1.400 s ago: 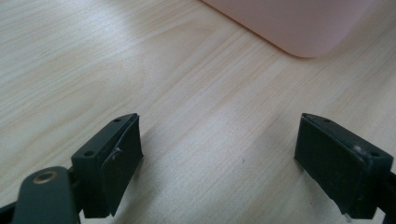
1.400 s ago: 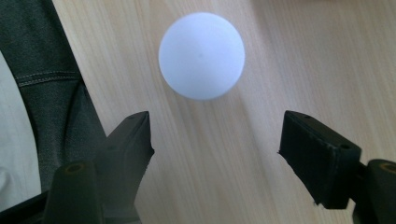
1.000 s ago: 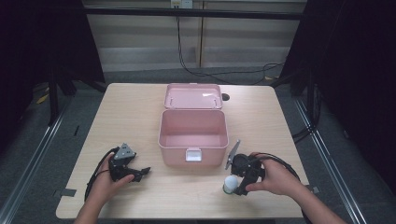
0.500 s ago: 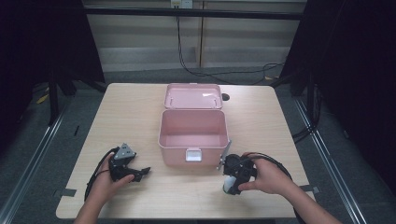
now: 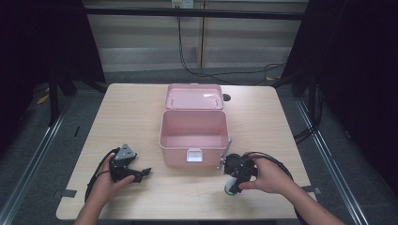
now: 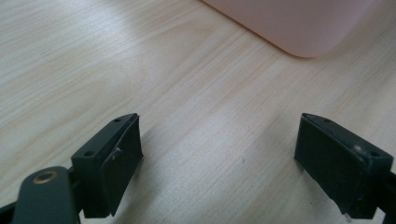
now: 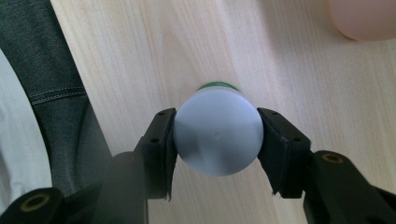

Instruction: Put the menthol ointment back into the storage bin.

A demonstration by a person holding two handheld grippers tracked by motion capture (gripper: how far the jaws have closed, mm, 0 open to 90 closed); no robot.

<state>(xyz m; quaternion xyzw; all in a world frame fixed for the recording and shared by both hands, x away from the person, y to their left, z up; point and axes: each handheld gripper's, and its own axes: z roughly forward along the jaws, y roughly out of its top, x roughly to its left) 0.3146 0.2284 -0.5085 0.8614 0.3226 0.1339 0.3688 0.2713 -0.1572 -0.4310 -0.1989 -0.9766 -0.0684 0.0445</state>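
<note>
Moved in: right hand-held gripper (image 7: 217, 140) clamps prob. white-capped bottle (image 7: 218, 132).

Light: even, from overhead; the tabletop (image 5: 117, 117) is bright, the surroundings nearly black.
Shadows: soft and short beside the pink box (image 5: 193, 136).
Glare: pale sheen on the wood in the left gripper view.
Focus: high view slightly soft; near gripper parts blur at the bottom corners.

I'm seeing the pale wooden table (image 6: 187, 93) lying bare between and ahead of the left fingers (image 6: 112, 158). Far beyond those fingers, black cables (image 5: 225, 77) are trailing over the grey floor (image 5: 42, 140) behind the table's far edge.
</note>
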